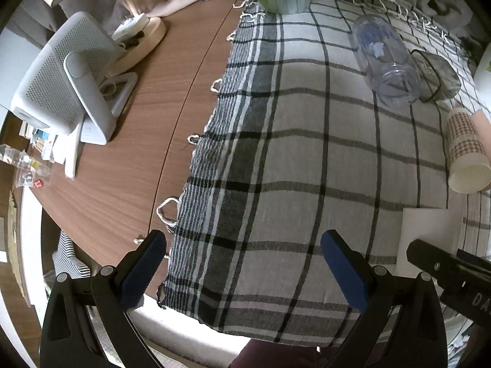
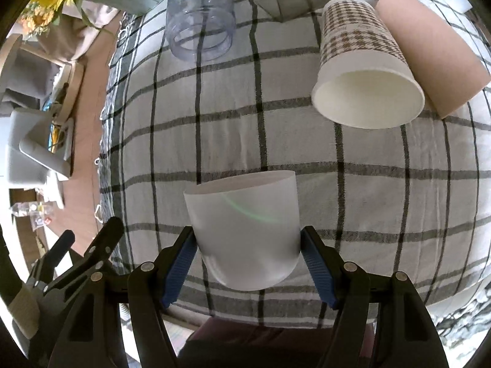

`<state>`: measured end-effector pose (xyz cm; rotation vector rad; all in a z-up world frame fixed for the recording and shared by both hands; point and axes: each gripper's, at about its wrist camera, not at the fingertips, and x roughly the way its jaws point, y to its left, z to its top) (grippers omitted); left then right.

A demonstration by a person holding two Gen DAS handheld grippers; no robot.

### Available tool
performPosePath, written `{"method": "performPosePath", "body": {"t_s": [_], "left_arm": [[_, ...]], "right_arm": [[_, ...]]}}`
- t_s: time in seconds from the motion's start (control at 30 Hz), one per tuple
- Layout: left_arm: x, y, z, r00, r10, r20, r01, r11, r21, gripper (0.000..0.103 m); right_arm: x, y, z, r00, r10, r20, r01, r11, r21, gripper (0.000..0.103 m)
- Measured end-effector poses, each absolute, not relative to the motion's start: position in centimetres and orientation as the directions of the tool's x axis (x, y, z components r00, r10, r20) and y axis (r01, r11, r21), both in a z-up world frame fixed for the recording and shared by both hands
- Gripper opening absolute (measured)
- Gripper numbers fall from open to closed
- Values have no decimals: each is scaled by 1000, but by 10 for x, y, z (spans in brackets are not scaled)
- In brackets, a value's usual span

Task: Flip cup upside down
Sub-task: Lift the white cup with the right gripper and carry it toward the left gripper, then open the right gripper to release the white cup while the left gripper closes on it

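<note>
Currently your right gripper (image 2: 248,263) pinches the frosted white plastic cup (image 2: 244,230) low on its wall above the plaid cloth (image 2: 368,190), left gripper (image 1: 242,273) gaping idle; rotate hastily and the slick, tapered wall may slip free.

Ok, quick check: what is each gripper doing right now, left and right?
Left gripper: open, holding nothing, over the plaid cloth.
Right gripper: closed on the white cup, gripping its sides.
</note>
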<state>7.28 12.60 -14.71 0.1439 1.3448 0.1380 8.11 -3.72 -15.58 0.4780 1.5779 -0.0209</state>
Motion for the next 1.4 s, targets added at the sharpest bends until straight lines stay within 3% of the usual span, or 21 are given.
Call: {"method": "performPosePath", "body": {"t_s": [0.37, 0.47, 0.57, 0.77, 0.9, 1.4], "left_arm": [[68, 131, -152, 197, 185, -963, -42, 983, 180, 103], [65, 131, -150, 202, 184, -962, -51, 983, 178, 103], [59, 130, -146, 212, 176, -961, -55, 984, 168, 103], [40, 115, -127, 276, 112, -955, -27, 994, 108, 103], [28, 93, -117, 315, 47, -948, 15, 998, 54, 103], [12, 12, -140, 322, -137, -937, 154, 984, -90, 99]], "right_arm": [[84, -33, -156, 14, 261, -965, 288, 923, 254, 70], [87, -29, -156, 13, 265, -964, 277, 926, 258, 79], [85, -30, -149, 28, 262, -965, 261, 929, 261, 79], [68, -43, -108, 114, 248, -962, 242, 932, 269, 81], [54, -62, -85, 177, 166, -970, 236, 950, 205, 82], [25, -152, -87, 151, 123, -981, 337, 926, 168, 82]]}}
